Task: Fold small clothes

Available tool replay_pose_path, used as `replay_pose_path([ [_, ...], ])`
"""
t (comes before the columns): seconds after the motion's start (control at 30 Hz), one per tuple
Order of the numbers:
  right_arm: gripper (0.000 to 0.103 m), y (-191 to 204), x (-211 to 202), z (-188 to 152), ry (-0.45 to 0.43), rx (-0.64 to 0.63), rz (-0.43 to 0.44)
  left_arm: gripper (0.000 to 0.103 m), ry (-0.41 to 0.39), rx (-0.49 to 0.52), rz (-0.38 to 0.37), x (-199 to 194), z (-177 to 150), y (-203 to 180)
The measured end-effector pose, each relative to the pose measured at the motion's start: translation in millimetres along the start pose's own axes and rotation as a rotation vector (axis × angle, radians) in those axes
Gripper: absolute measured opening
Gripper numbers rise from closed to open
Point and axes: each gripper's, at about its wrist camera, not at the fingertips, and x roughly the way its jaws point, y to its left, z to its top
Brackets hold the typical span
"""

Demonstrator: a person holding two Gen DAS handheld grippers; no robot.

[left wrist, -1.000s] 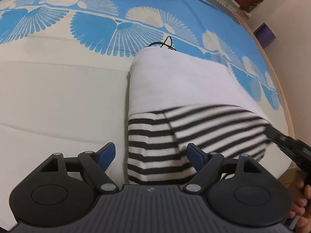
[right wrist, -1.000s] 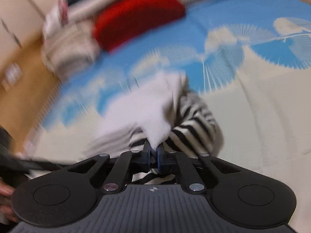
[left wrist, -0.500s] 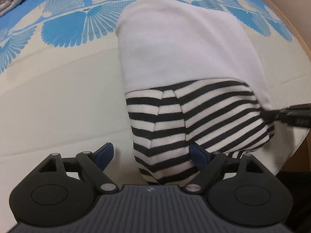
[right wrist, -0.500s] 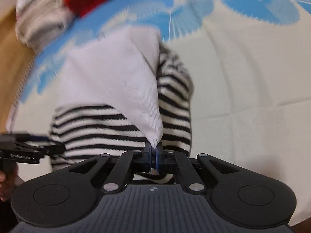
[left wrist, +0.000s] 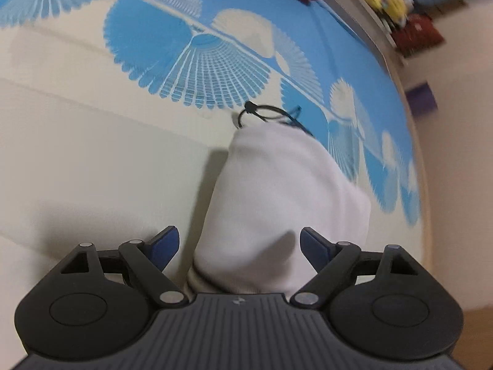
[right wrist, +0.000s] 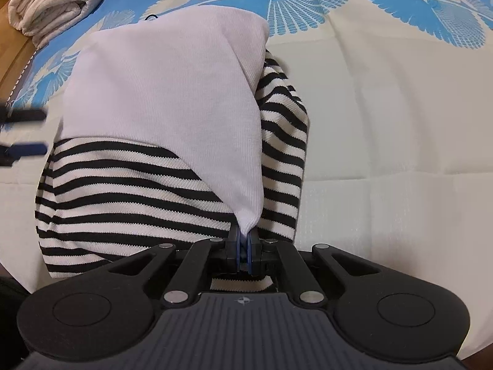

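The small knit garment, white on its upper half and black-and-white striped below [right wrist: 148,160], lies on the cream quilted bedspread with blue fan prints [right wrist: 385,123], a white corner pulled down across the stripes. The right gripper [right wrist: 245,245] is clenched on that white tip, while the left gripper [left wrist: 239,243] sits spread wide, gripping nothing, its blue pads [left wrist: 163,242] either side of the white cloth. Beyond lie a thin black cord [left wrist: 268,114] and a folded pale blanket [right wrist: 49,3].

The right gripper [right wrist: 243,248] is pinching a corner of the white garment [right wrist: 166,83], its jaws closed on the cloth. The white fabric is lying over a black-and-white striped garment [right wrist: 129,197] on the blue-patterned bedspread [right wrist: 385,71].
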Motion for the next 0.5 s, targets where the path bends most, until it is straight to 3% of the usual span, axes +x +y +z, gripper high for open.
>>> replay_pose_path([
  [0.13, 0.003, 0.7, 0.0, -0.4, 0.004, -0.003, -0.005, 0.089, 0.009, -0.033, -0.054, 35.4, 12.4, 4.6],
  [0.3, 0.003, 2.2, 2.6, 0.5, 0.009, 0.006, -0.012, 0.085, -0.042, -0.030, -0.084, 61.2, 12.0, 7.3],
  [0.33, 0.003, 3.0, 2.8, 0.5, 0.010, 0.005, -0.013, 0.081, -0.055, -0.027, -0.075, 63.4, 11.0, 6.1],
  [0.43, 0.003, 6.2, 3.1, 0.8, 0.008, 0.004, -0.014, 0.048, -0.080, 0.035, -0.033, 59.1, 10.6, -2.8],
  [0.5, 0.003, 8.0, 3.4, 2.4, 0.009, 0.021, 0.000, 0.042, -0.103, 0.046, -0.036, 47.8, 15.3, -5.9],
])
